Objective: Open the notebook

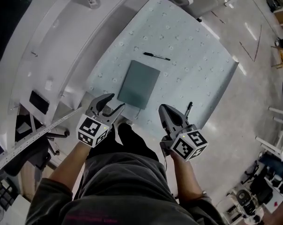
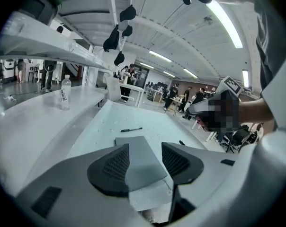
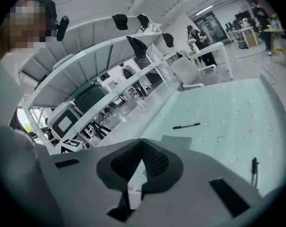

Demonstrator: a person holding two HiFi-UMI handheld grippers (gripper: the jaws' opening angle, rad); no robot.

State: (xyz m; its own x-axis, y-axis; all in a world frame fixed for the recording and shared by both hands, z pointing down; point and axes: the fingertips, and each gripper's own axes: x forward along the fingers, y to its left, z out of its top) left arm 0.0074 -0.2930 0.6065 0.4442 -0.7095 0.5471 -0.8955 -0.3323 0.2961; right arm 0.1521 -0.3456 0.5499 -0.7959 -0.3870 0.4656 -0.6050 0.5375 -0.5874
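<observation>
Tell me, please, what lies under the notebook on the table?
The closed grey notebook lies flat on a pale dotted mat, which shows around it. Whether anything thin lies between the two cannot be seen, because the notebook itself covers that part.

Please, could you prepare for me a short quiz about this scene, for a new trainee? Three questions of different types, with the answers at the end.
1. True or false: the dark grey-green rectangular notebook lies closed on the pale blue dotted table cover.
2. Which gripper has its jaws apart? A) the left gripper B) the right gripper C) both
3. Short answer: besides the thin black pen beyond the notebook, how many more pens lie on the cover?

Key
1. True.
2. A; the right gripper's jaws are together, with nothing between them.
3. One: the second black pen, near the right gripper.
</observation>
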